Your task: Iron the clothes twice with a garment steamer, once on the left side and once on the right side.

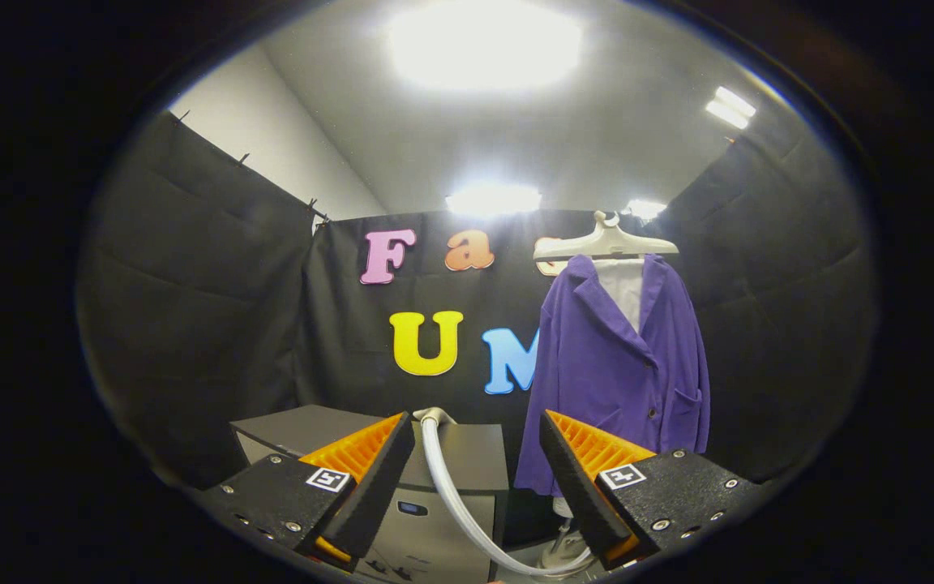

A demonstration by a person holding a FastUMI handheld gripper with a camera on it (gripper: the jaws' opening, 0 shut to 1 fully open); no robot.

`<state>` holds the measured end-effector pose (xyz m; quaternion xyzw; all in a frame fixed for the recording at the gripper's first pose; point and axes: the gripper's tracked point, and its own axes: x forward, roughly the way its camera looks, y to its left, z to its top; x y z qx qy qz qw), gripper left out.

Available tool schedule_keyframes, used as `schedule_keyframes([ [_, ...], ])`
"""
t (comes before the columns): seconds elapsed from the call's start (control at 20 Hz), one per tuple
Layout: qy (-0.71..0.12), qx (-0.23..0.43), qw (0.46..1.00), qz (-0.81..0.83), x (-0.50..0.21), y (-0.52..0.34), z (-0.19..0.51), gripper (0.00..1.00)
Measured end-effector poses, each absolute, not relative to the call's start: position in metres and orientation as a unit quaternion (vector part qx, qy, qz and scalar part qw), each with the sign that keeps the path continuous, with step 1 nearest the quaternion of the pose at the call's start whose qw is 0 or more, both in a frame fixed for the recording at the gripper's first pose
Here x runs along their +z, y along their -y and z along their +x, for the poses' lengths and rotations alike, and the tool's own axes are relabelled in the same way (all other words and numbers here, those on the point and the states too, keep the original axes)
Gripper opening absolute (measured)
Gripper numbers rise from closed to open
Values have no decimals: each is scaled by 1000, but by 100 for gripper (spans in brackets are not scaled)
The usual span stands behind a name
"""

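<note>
Steamer parts sit low in the gripper view: a pale hose [455,495] rises from the top of a grey box-shaped base unit [443,487], curves down between the two fingers and runs toward a pale steamer head [566,550] lying low, just inside the right finger and partly hidden by it. The head lies ahead of and below the tongs [477,454], slightly to their right; I cannot make out its handle or which way its long axis runs, since so little of it is uncovered.

Beyond the right finger hangs the garment to be steamed, a purple jacket [621,365] over a white inner layer [623,288], on a pale hanger [605,242] against the black cloth wall. It hangs upright, long axis vertical, well beyond the fingertips and to their right.

The tongs are spread wide apart and grip nothing; the hose passes through the gap without touching either finger.

Judged from this, the steamer head has not been picked up, so no pass is done. The coming move likely calls for dipping down and a little right to reach the head.

No brand or readable label can be made out; each finger's housing carries a small square marker, and the base unit has a small dark panel too small to read.
</note>
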<state>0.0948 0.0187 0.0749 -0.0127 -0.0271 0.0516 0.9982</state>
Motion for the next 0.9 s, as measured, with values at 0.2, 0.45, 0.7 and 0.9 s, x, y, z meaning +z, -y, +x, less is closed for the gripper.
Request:
schedule_keyframes([
  [0.2,-4,87,996,-17,83,-27,138,95],
  [0.45,-30,125,992,-10,99,-53,195,95],
  [0.7,-49,159,986,-6,110,-81,250,95],
  [0.9,-89,177,980,10,104,-97,297,95],
])
